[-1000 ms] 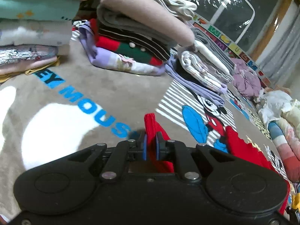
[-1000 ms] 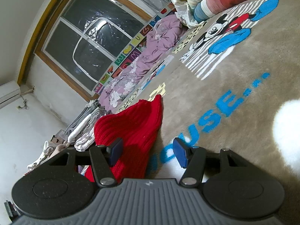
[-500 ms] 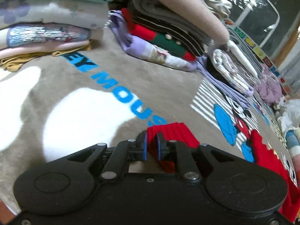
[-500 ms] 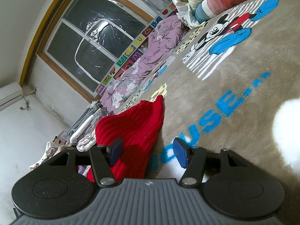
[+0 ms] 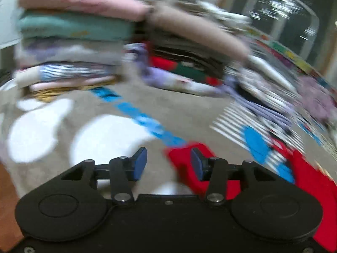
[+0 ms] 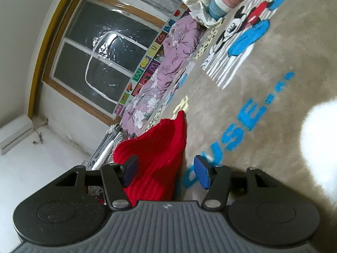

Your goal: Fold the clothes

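Red ribbed knit sweater (image 6: 157, 158) bunched on blanket (image 6: 263, 109) | L+R fingers wide, holding nothing

A red ribbed knit (image 6: 155, 158) is seen on a beige blanket (image 6: 263, 97). Blue lettering (image 6: 248, 124) and white patches (image 5: 109, 139) are printed there.

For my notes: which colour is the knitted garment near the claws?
Red knitted garment, ribbed; clearest in the right wrist view.
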The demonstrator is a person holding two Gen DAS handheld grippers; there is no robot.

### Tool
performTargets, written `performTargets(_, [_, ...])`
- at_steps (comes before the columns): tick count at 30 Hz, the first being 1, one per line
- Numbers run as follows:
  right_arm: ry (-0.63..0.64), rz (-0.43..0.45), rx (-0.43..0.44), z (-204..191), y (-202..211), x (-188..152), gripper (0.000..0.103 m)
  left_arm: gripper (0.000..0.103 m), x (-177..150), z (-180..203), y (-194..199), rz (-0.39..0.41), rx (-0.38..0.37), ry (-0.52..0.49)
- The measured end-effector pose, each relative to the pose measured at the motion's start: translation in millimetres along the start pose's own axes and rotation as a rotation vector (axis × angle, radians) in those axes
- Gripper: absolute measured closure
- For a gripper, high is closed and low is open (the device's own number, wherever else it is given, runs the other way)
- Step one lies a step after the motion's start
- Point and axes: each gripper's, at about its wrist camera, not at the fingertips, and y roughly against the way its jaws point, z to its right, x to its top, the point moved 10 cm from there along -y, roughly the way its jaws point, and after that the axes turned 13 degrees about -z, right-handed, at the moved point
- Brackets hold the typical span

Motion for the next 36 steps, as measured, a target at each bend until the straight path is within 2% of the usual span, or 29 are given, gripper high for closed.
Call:
performTargets(3, [-0.072, 0.004, 0.029, 4.3, 3.1, 4.1, 0.047, 0.053, -23.3, 38.5, -1.5, -0.033, -0.11, -0.121])
performTargets(4, [-0.1, 0.001, 0.03, 6.7, 3.7, 5.7, 0.051, 0.053, -31.3, 47.7, -3.2, -0.046, -0.136, -0.154])
performTargets(7, [-0.135, -0.049, 0.002, 7.8, -0.5, 10.4, 0.052, 0.05, -53.6, 71.1, -8.8, -0.085, -0.207, -0.242])
performTargets(10, [-0.08, -0.088, -0.035, 1.8, -8.8, 23.5, 0.051, 0.048, -63.6, 78.2, -13.4, -0.071, -0.167, -0.306])
performTargets(11, [-0.067, -0.102, -0.048, 2.0, -13.2, 29.9, 0.051, 0.044, -66.3, 81.0, -14.6, -0.063, -0.154, -0.337])
performTargets(15, [-0.008, -0.196, -0.113, 4.9, -48.3, 56.2, 0.051, 0.037, -79.1, 87.7, -19.7, -0.02, -0.108, -0.427])
performTargets(22, [0.105, -0.35, -0.209, -0.9, -115.8, 89.4, 0.051, 0.036, -81.0, 86.3, -22.0, 0.0, -0.12, -0.416])
performTargets(28, [0.14, -0.384, -0.206, -4.1, -141.9, 99.6, 0.051, 0.036, -81.5, 87.2, -23.1, 0.007, -0.123, -0.414])
performTargets(30, [0.152, -0.394, -0.21, -5.2, -148.9, 100.3, 0.056, 0.036, -81.2, 86.7, -23.0, 0.007, -0.125, -0.412])
performTargets(31, [0.161, -0.398, -0.217, -5.3, -150.9, 100.0, 0.068, 0.036, -81.2, 86.2, -22.8, 0.007, -0.125, -0.41])
performTargets(32, [0.17, -0.402, -0.224, -5.4, -152.8, 99.6, 0.084, 0.036, -81.3, 86.1, -22.7, 0.007, -0.126, -0.41])
performTargets(33, [0.182, -0.411, -0.238, -4.5, -155.0, 97.5, 0.09, 0.036, -81.3, 86.1, -22.6, 0.007, -0.126, -0.41])
performTargets(36, [0.185, -0.362, -0.239, -7.3, -147.5, 97.5, 0.092, 0.036, -81.6, 86.1, -22.5, 0.009, -0.126, -0.41])
